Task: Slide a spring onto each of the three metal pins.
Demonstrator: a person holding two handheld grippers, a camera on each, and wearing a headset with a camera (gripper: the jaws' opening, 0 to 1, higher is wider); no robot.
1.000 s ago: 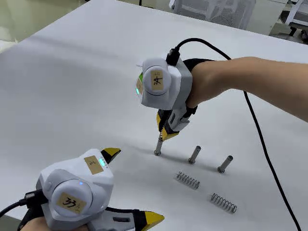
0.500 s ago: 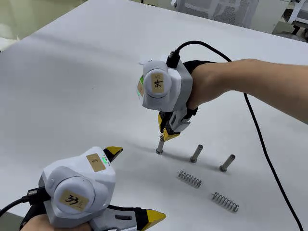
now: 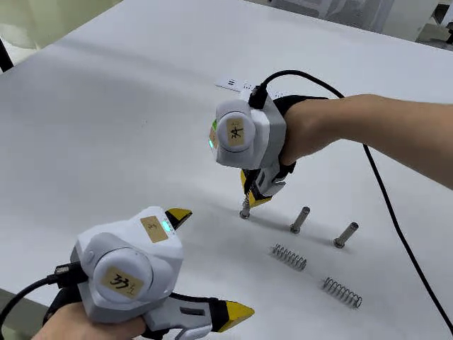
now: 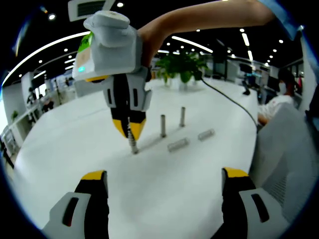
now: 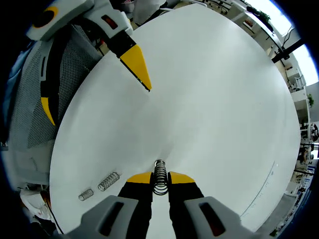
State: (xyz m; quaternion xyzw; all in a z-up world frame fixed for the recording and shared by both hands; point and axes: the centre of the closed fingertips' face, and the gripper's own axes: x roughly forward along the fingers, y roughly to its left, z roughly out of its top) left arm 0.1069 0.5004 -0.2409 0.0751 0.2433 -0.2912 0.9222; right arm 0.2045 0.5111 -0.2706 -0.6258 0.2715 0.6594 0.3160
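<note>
Three metal pins stand upright in a row on the white table: the left pin (image 3: 245,211), the middle pin (image 3: 300,219) and the right pin (image 3: 346,234). My right gripper (image 3: 251,200) points down over the left pin, shut on a spring (image 5: 160,177) whose coils sit around that pin's top (image 4: 133,144). Two more springs (image 3: 289,256) (image 3: 342,292) lie flat in front of the pins. My left gripper (image 3: 209,263) hovers low at the near left, open, with nothing between its yellow fingertips (image 3: 178,214).
A black cable (image 3: 382,191) runs from the right gripper across the table's right side. A small paper label (image 3: 233,83) lies farther back. Bare white table (image 3: 106,127) spreads to the left.
The head camera has shifted. My right gripper has come down a little closer onto the left pin with the spring. The left gripper stays open in place.
</note>
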